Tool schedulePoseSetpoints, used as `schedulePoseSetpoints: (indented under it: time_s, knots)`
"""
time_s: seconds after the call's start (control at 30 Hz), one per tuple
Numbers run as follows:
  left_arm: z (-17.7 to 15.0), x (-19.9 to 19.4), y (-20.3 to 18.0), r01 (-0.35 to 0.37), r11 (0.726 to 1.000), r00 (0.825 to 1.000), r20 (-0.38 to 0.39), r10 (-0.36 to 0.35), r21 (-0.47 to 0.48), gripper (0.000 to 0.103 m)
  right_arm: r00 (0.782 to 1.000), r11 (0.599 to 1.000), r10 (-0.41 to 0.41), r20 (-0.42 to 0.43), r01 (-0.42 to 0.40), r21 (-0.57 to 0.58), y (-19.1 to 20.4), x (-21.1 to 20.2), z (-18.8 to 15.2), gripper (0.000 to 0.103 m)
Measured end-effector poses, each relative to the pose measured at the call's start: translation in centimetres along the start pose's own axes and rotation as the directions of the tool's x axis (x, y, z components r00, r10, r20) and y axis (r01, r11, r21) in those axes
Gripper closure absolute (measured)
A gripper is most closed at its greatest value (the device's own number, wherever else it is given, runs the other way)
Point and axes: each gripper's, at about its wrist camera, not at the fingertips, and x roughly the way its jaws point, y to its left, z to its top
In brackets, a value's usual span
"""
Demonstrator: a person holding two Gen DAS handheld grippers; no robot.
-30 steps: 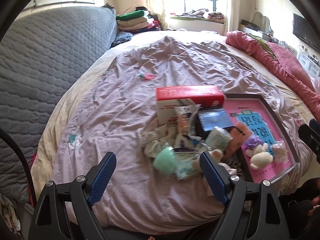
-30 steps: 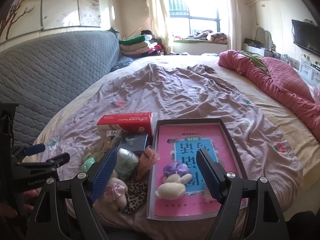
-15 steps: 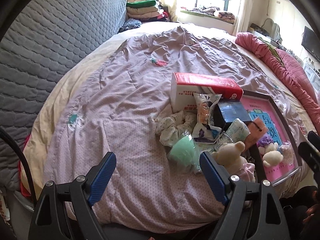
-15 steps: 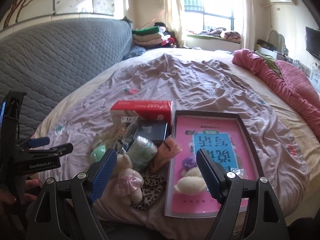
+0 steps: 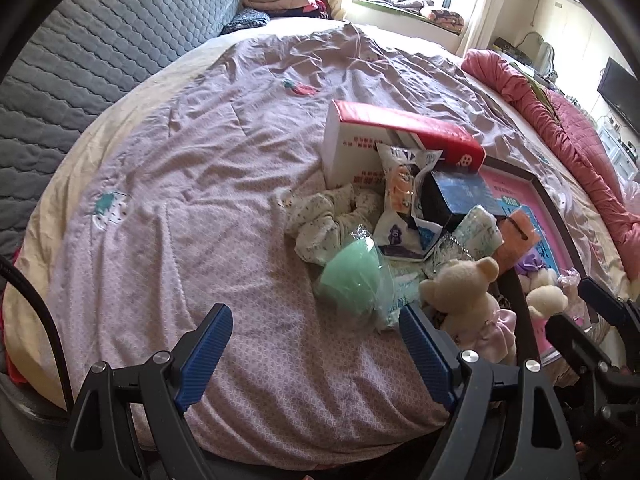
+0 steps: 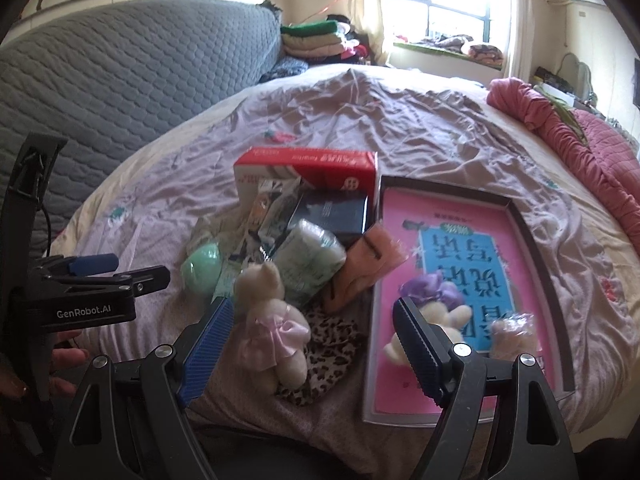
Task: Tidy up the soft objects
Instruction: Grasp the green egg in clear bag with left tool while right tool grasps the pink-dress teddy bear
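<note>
I'm looking down at a bed w/ a wrinkled mauve cover [image 5: 192,184], and both grippers are hanging above its near edge. My left gripper [image 5: 316,354] is standing wide open w/ nothing between its blue pads, pointing at bare cover just left of the pile; in the right view I'm seeing it [image 6: 120,270] from the side w/ a hand [image 6: 60,360] behind it. My right gripper [image 6: 310,346] is also released and empty, its left pad sitting in front of the teddy bear [image 6: 272,320] and its right pad overlapping the small plush toy [image 6: 432,320] in the picture; not touching either as far as I can tell. The soft stuff is lying in a heap approx. mid-bed near the front edge: the teddy bear [image 5: 468,300] in a pink dress is lying on a leopard-print cloth [image 6: 332,344], a mint green ball [image 5: 352,276] in clear wrap is just left of it, a crumpled floral cloth [image 5: 324,220] is behind the ball, and a wrapped roll [image 6: 308,264] and an orange pouch [image 6: 368,264] are leaning together between the bear and the tray. A red and white box [image 5: 392,136] and a dark box [image 5: 456,200] are standing at the back of the heap. The tray [image 6: 536,240] w/ a pink printed sheet is lying just right of the pile, holding the small plush toy w/ purple hair and a little clear bag [image 6: 512,328]. A pink quilt [image 6: 568,128] is bunching along the far right.
</note>
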Motion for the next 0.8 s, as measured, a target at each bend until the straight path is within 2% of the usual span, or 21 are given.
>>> schedulePoseSetpoints:
  time_s: [0.27,0.8]
  knots:
    - [0.2,0.8,0.2,0.014,1.000,1.000,-0.006,-0.014,-0.004,0.018,0.999,1.000,0.010,-0.036,-0.010,-0.008,0.3,1.8,-0.3,0.020]
    - [1.2,4.3,-0.3,0.061,0.998,0.996,-0.065,-0.059,0.016,0.018,0.993,0.999,0.021,-0.113,-0.026,-0.047,1.4,5.0,-0.8,0.020]
